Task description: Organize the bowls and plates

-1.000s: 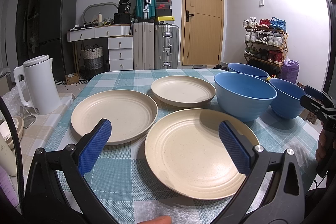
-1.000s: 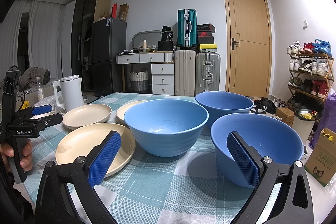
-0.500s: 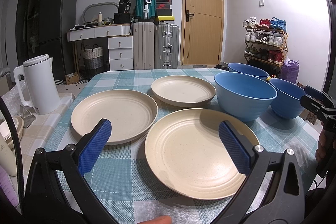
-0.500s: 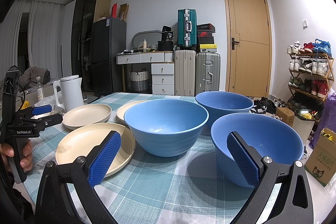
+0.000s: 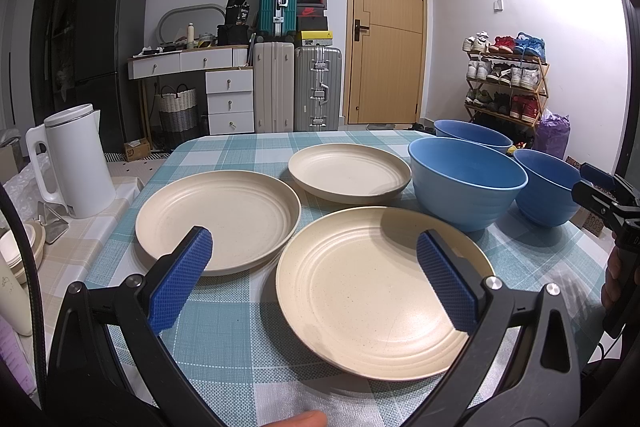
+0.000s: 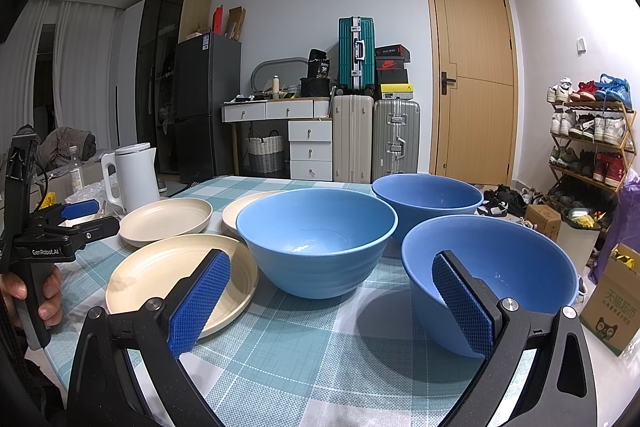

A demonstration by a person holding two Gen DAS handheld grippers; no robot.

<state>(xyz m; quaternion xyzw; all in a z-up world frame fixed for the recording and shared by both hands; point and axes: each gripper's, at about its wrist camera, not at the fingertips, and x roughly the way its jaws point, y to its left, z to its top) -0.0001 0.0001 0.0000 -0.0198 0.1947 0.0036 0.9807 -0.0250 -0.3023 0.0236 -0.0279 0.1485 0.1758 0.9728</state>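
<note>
Three cream plates lie on the checked tablecloth: a near plate (image 5: 376,291), a left plate (image 5: 218,215) and a far plate (image 5: 350,167). Three blue bowls stand to their right: a middle bowl (image 6: 316,239), a far bowl (image 6: 426,197) and a near right bowl (image 6: 490,275). My left gripper (image 5: 314,271) hangs open above the near plate's front, holding nothing. My right gripper (image 6: 332,297) is open and empty, its right pad in front of the near right bowl.
A white kettle (image 5: 74,163) stands on a side surface left of the table (image 5: 224,323). A cardboard box (image 6: 610,311) sits on the floor at the right. Suitcases, drawers, a fridge, a door and a shoe rack line the back of the room.
</note>
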